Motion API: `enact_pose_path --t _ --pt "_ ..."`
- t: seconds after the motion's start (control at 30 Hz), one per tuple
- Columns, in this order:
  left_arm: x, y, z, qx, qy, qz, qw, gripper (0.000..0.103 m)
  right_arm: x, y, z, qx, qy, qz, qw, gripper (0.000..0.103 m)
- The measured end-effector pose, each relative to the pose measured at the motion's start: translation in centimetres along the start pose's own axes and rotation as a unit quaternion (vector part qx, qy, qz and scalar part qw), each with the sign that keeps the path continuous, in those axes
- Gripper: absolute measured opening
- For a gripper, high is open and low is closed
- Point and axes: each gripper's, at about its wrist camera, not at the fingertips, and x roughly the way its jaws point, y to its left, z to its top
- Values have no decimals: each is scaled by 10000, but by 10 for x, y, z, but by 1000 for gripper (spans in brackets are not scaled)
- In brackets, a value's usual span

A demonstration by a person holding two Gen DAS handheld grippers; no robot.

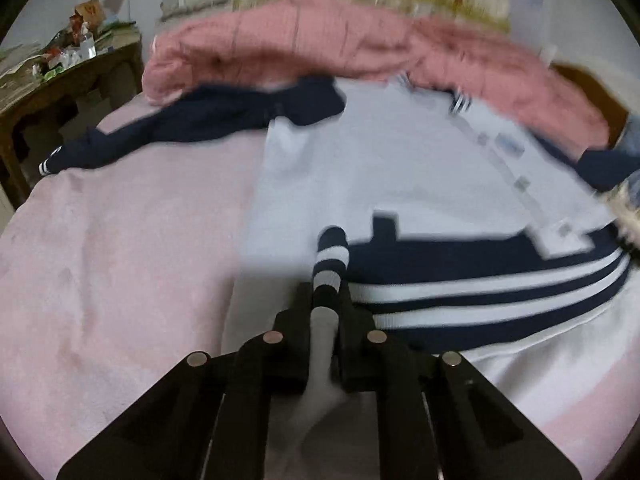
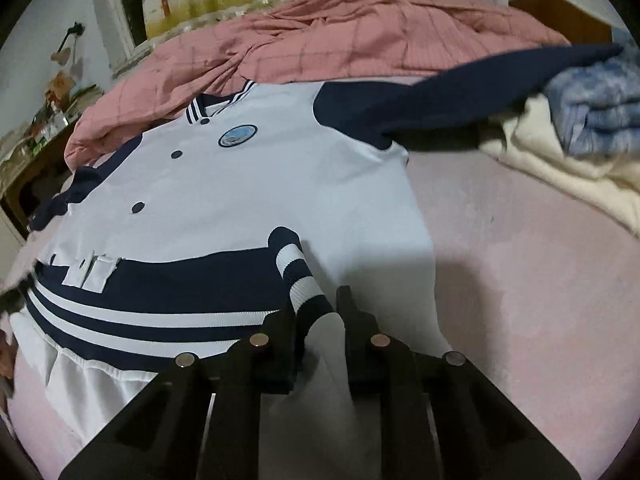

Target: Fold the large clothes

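1. Both grippers are clenched on the striped hem of the white and navy button-front jacket (image 2: 224, 184): left gripper (image 1: 326, 300), right gripper (image 2: 318, 308)
2. Risk: thin pinches, so a tug could slip the hem free and bunch the fold
3. Jacket lies flat on the pink bedsheet (image 2: 520, 260), collar pointing away, long axis hem-to-collar

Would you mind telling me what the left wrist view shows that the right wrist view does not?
Only the left wrist view shows the jacket's left navy sleeve with its striped cuff spread on the pale pink bedsheet.

Only the right wrist view shows the round blue chest badge, the right navy sleeve and a folded blue-and-cream pile of clothes.

Both show the white-and-navy buttoned jacket, the rumpled salmon-pink blanket, and a claw shut on the striped hem: left claw, right claw.
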Motion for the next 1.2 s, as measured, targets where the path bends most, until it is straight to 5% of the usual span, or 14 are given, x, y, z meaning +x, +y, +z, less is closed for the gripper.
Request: enact_pose_path --t 0.23,0.47,0.6,0.67,0.73,0.93,1.0,1.2 --pt "-8 -9 -1 224 -215 383 9988 23 0 -8 -3 209 -78 258 9994 24" --pt "-48 -15 -5 293 -1257 720 9890 59 -28 -3 -8 105 -667 -194 9975 79" --pt "-73 -23 -11 453 -1938 847 9763 92 -52 -8 -12 225 -1232 -226 9919 90" --pt "-90 -26 -16 534 -2369 625 9680 103 -67 -11 -16 359 -1475 -523 9870 103" --pt "-103 -26 -21 565 -2688 302 9611 103 -81 -11 -20 444 -1759 -642 9813 103" --pt "-123 -22 -30 458 -3246 366 9440 103 -126 -1 -33 330 -2800 -891 9553 103" --pt "-121 -16 -31 337 -3257 189 9447 103 -130 7 -34 227 -2917 -1144 9494 103" --pt "-123 -19 -35 308 -3335 428 9413 103 -125 25 -34 -256 -2833 -1174 9515 103"
